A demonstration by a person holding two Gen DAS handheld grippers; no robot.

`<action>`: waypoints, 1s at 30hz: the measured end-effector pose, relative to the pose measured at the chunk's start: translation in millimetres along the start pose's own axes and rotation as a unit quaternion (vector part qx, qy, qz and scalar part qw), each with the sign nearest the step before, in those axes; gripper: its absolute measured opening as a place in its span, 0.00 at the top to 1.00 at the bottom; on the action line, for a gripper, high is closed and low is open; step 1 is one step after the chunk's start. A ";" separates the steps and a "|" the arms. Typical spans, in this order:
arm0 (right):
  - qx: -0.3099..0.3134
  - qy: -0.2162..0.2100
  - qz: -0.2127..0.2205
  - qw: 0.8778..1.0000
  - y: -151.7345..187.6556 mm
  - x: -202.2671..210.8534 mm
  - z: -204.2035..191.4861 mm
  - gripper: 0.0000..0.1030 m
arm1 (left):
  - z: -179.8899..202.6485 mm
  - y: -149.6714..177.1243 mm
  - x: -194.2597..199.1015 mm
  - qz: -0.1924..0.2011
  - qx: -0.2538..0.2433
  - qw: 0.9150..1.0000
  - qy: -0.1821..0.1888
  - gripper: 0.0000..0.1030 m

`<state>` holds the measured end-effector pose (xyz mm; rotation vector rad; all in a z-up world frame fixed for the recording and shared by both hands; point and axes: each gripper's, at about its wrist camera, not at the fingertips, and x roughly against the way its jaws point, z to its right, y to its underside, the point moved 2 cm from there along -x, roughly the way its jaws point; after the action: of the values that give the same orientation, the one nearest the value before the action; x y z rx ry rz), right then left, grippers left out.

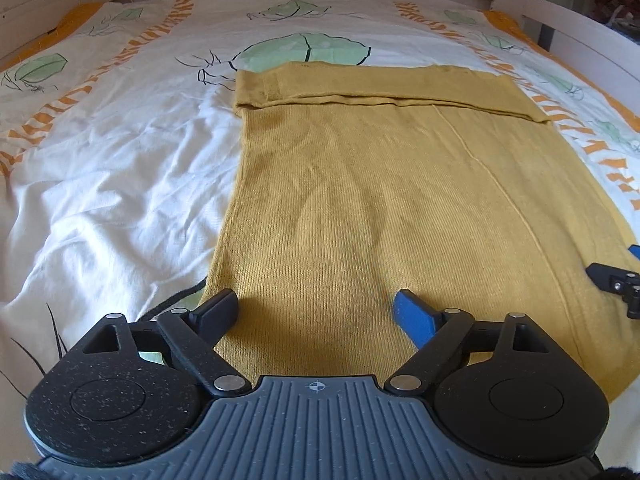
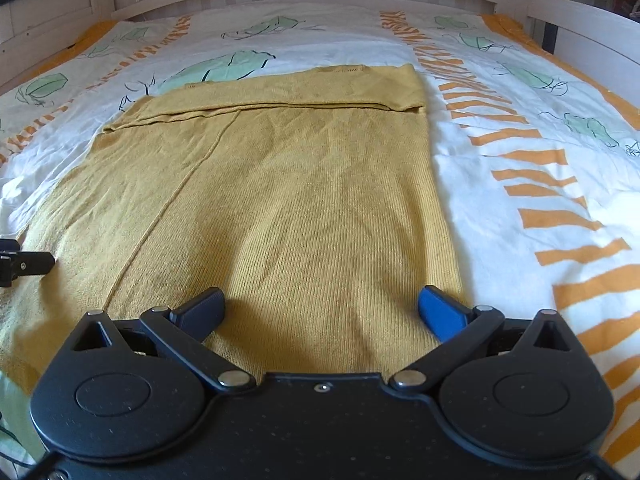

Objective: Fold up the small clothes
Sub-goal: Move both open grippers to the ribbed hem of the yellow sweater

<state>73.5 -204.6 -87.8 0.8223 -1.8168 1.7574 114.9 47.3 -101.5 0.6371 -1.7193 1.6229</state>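
Mustard knit garment (image 1: pixel 360 200) is lying flat on the bed's printed duvet (image 1: pixel 120 160), its far end already turned over into a narrow band. From the left wrist view, I am seeing my left gripper (image 1: pixel 320 312) hovering low over the near left part of the cloth, jaws spread wide and holding nothing. The tip of my right gripper (image 1: pixel 616 280) is showing at the right edge.

From the right wrist view, the garment (image 2: pixel 300 200) is filling the middle, its right edge running alongside the orange stripes of the duvet (image 2: pixel 520 200). My right gripper (image 2: pixel 324 308) is also standing wide apart and empty above the near right portion. I am judging the knit soft, light and limp, likely to sag and stretch, so I would be pinching both near corners at the hem.
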 end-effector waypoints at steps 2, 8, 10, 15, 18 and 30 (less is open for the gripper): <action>-0.001 0.001 0.004 1.000 1.5 0.6 -0.2 0.00 | 3.3 3.9 0.9 0.005 0.002 1.000 -0.006 0.11; -0.004 -0.004 0.017 1.000 6.9 2.9 0.0 0.00 | 7.1 12.5 2.4 0.026 0.003 1.000 -0.016 0.07; -0.006 -0.005 0.021 1.000 8.5 3.0 -0.1 0.00 | 5.7 12.5 1.9 0.025 0.006 1.000 -0.013 0.07; -0.006 -0.005 0.031 0.999 11.2 2.8 0.0 0.00 | 5.4 9.9 0.4 0.017 0.007 1.000 -0.009 0.06; -0.007 -0.007 0.035 0.999 11.5 3.0 1.0 0.00 | 5.6 8.7 0.2 0.014 0.007 1.000 -0.009 0.06; -0.007 -0.011 0.040 0.999 13.2 5.6 1.1 0.00 | 2.4 12.0 22.4 0.021 0.008 1.000 -0.019 0.29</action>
<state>60.3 -206.2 -93.3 0.7768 -1.8998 1.7888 91.1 48.4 -92.4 0.6482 -1.7601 1.6636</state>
